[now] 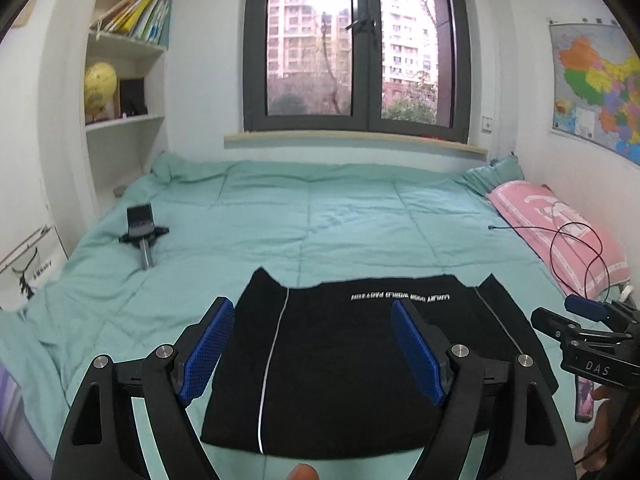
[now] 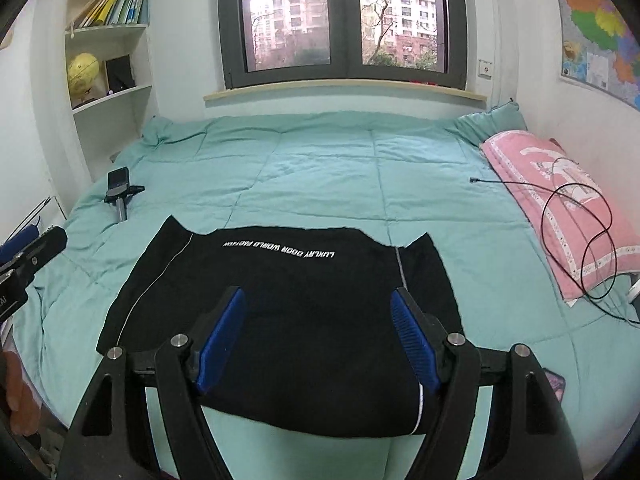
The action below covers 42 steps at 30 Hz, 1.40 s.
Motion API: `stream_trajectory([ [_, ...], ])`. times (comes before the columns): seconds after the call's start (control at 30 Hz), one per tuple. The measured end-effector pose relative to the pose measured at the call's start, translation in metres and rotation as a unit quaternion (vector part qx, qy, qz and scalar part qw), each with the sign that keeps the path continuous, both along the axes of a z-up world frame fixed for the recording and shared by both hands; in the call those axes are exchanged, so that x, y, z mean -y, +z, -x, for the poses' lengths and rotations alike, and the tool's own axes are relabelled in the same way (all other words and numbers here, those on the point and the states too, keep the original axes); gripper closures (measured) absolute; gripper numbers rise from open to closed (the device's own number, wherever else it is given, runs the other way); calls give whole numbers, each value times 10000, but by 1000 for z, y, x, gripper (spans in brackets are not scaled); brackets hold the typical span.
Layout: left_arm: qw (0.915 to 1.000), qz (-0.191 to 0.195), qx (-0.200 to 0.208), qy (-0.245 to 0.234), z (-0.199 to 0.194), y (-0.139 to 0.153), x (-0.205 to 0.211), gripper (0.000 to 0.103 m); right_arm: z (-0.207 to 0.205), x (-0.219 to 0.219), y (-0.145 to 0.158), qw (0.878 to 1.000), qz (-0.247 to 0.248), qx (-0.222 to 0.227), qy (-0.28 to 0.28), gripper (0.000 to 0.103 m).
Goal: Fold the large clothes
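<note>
A black garment (image 1: 336, 364) with white lettering and thin white side stripes lies folded flat on the near part of the mint green bed (image 1: 312, 220). It also shows in the right wrist view (image 2: 288, 300). My left gripper (image 1: 312, 312) is open and empty, held above the garment's near half. My right gripper (image 2: 318, 300) is open and empty above the garment's near right part. The right gripper's tool (image 1: 592, 332) shows at the right edge of the left wrist view. The left gripper's tool (image 2: 28, 256) shows at the left edge of the right wrist view.
A small phone stand (image 1: 142, 232) lies on the bed at the left. A pink pillow (image 1: 560, 232) with a black cable (image 1: 576, 248) on it sits along the right wall. A phone (image 2: 556, 386) lies near the garment's right side. Shelves stand at the left, a window behind.
</note>
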<state>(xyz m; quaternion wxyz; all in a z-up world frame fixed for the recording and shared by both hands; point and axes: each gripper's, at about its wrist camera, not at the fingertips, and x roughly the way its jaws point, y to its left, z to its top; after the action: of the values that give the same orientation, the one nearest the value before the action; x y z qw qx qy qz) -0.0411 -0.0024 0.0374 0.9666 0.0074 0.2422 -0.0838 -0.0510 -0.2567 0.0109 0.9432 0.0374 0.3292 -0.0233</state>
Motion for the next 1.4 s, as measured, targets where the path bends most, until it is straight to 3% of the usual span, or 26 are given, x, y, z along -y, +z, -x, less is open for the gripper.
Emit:
stream_trajectory([
  [0.2,9995,-273,-48,145,8,-12,6,21,0,-6,-15,9998,-128,-169,60,26],
  [0.63,9993,-57,-231,300,11,-37,-8,21,5,-8,-50,9982,-208,-554,74,26],
  [0.83,9992,-31,-308,244,5,-44,-10,21,3,-10,-55,9978,-240,-613,119,26],
  [1.0,9985,-465,-114,263,9,-48,0,21,-1,-12,-60,9974,-267,-660,133,26],
  [1.4,9988,-282,-330,239,2,-52,-6,21,-3,-17,-65,9965,-294,-758,170,26],
])
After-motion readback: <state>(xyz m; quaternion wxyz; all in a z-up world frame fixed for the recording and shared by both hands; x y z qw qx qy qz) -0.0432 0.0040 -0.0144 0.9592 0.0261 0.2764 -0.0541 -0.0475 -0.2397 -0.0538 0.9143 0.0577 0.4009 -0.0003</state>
